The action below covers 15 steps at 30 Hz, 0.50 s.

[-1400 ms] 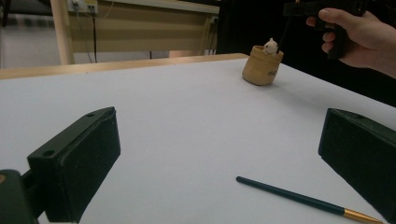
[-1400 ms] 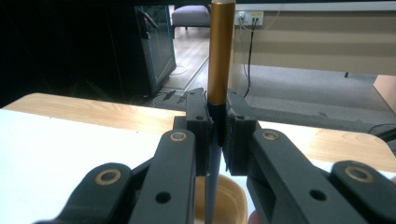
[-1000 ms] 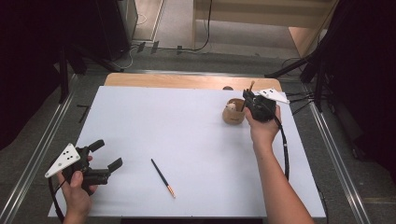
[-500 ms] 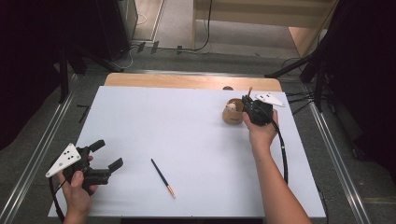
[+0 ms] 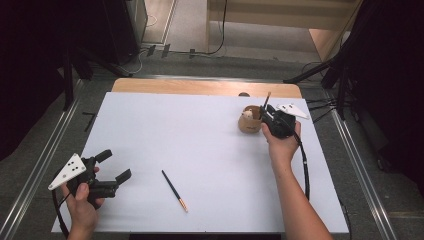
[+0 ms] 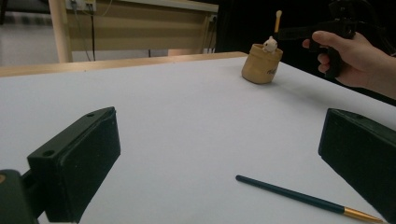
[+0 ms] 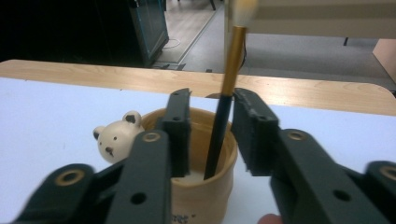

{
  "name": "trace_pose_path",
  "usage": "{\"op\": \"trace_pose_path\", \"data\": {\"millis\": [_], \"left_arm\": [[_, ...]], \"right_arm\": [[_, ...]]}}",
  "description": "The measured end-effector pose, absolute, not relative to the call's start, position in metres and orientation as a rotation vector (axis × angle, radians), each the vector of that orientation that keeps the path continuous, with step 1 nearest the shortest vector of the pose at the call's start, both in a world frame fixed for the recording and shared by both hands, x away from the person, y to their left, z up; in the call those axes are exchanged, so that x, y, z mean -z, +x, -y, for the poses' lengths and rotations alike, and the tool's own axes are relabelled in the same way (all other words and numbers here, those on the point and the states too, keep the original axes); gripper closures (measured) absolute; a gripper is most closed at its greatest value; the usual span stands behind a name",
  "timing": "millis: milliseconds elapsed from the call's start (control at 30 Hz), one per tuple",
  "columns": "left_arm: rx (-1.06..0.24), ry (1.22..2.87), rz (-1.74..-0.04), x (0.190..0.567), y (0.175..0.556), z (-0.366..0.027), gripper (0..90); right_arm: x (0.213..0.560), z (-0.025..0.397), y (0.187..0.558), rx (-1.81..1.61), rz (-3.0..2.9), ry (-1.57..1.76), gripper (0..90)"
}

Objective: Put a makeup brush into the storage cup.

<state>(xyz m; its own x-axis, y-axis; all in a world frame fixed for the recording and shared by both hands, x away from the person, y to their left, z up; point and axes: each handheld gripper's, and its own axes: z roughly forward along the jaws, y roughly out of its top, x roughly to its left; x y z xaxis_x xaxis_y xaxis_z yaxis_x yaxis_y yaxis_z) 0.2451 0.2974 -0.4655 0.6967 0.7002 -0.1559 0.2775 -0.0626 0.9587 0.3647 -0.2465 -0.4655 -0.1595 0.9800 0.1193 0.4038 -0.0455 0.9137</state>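
A tan cup (image 5: pixel 249 120) with a small bear figure (image 7: pixel 114 137) on its rim stands at the far right of the white table (image 5: pixel 200 135). A dark brush (image 7: pixel 224 116) with a gold ferrule stands upright in the cup, bristles up. My right gripper (image 5: pixel 264 114) is at the cup's right side. Its jaws straddle the brush with a gap on the left, so it is open (image 7: pixel 212 98). A second dark brush (image 5: pixel 174 190) lies on the table near the front. Left of that brush, my left gripper (image 5: pixel 115 164) is held open and holds nothing.
A wooden strip (image 5: pixel 200 87) runs along the table's far edge. Metal rails (image 5: pixel 45 165) flank both sides of the table. The right gripper's cable (image 5: pixel 305 170) trails back beside the forearm. The cup (image 6: pixel 261 63) and the lying brush (image 6: pixel 303 198) appear in the left gripper view.
The right gripper has sunk slightly at the cup, and the brush with it. The left gripper and the brush lying on the table have stayed put.
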Motion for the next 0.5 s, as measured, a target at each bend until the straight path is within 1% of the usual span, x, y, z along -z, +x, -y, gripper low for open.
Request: {"op": "trace_pose_path", "data": {"millis": [33,67,133,167,200,233,267,300,333,367,400,433,500], "left_arm": [[-0.417,1.647,-0.805,0.466,0.245,-0.297,0.0],[-0.416,1.648,-0.805,0.465,0.245,-0.297,0.0],[-0.418,1.649,-0.803,0.465,0.245,-0.297,0.0],[-0.417,1.648,-0.804,0.465,0.245,-0.297,0.0],[-0.417,1.649,-0.804,0.465,0.245,-0.296,0.0],[-0.416,1.649,-0.804,0.466,0.245,-0.296,0.0],[-0.416,1.649,-0.804,0.466,0.245,-0.296,0.0],[-0.417,1.650,-0.804,0.466,0.245,-0.296,0.0],[-0.416,1.650,-0.803,0.466,0.245,-0.295,0.0],[-0.414,1.650,-0.802,0.466,0.245,-0.295,0.0],[-0.413,1.651,-0.802,0.466,0.245,-0.295,0.0],[-0.412,1.651,-0.799,0.466,0.245,-0.295,0.0],[-0.413,1.654,-0.798,0.466,0.245,-0.295,0.0]], "right_arm": [[0.465,0.247,0.362,-1.195,-1.606,1.478,62.6],[0.463,0.249,0.357,-1.218,-1.602,1.485,57.4],[0.463,0.250,0.354,-1.222,-1.602,1.490,56.3],[0.461,0.251,0.348,-1.228,-1.606,1.487,51.8],[0.461,0.251,0.348,-1.228,-1.606,1.487,51.8],[0.460,0.252,0.342,-1.222,-1.616,1.484,48.0],[0.460,0.252,0.342,-1.222,-1.616,1.484,48.0],[0.459,0.252,0.340,-1.227,-1.621,1.485,45.5],[0.458,0.252,0.337,-1.228,-1.618,1.483,41.3],[0.457,0.252,0.331,-1.229,-1.617,1.488,33.1],[0.457,0.252,0.331,-1.229,-1.617,1.488,33.1],[0.456,0.253,0.327,-1.230,-1.618,1.493,25.3],[0.455,0.253,0.321,-1.234,-1.619,1.488,22.4]]}}
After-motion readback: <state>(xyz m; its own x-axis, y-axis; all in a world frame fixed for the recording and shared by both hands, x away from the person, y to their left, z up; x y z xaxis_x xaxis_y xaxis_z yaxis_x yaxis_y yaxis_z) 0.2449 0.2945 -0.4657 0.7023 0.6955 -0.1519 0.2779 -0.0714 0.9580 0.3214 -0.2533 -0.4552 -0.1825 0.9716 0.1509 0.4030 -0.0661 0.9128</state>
